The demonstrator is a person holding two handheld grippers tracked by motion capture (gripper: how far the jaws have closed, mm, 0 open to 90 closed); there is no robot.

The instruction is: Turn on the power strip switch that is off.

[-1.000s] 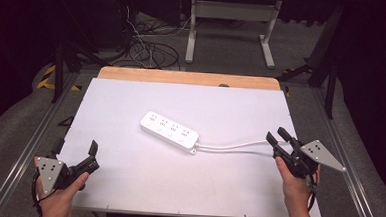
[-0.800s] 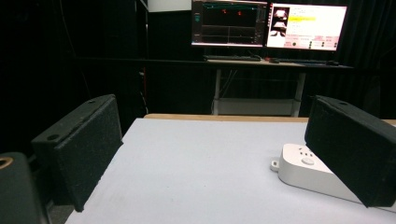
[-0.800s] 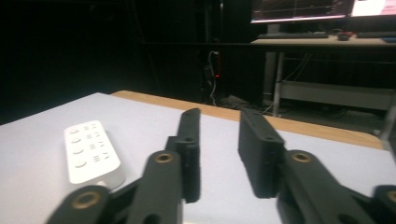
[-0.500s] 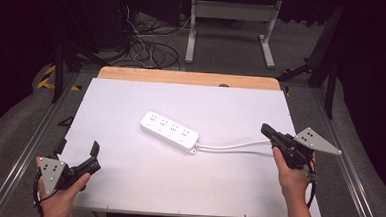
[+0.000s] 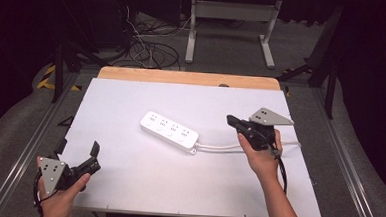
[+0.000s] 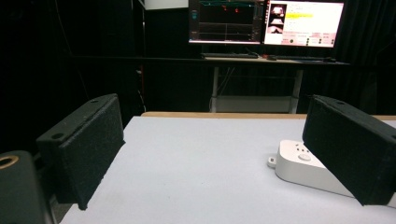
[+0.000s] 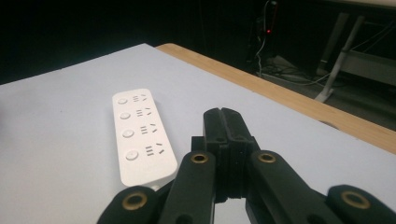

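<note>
A white power strip [image 5: 169, 130] with several sockets lies slantwise near the middle of the white table top [image 5: 142, 186]. Its white cable [image 5: 219, 149] runs off to the right, under the person's right hand. My right gripper [image 5: 230, 120] is shut with nothing between its jaws, and it hovers just right of the strip's cable end. In the right gripper view the closed tips [image 7: 222, 114] point past the strip [image 7: 137, 135]. My left gripper [image 5: 78, 150] stands open near the front left corner. Between its wide jaws [image 6: 212, 121] the strip's end [image 6: 303, 163] shows at the right.
A wooden strip [image 5: 182, 77] borders the table's far edge. Metal rails [image 5: 23, 154] run along both sides. Behind the table, loose cables [image 5: 144, 48] lie on the floor beside a stand's legs [image 5: 230, 25]. Monitors [image 6: 266, 23] glow on a far desk.
The right gripper's jaws went from open to shut, empty. The right hand moved left and a little up, towards the strip's cable end. The left hand stayed put.
</note>
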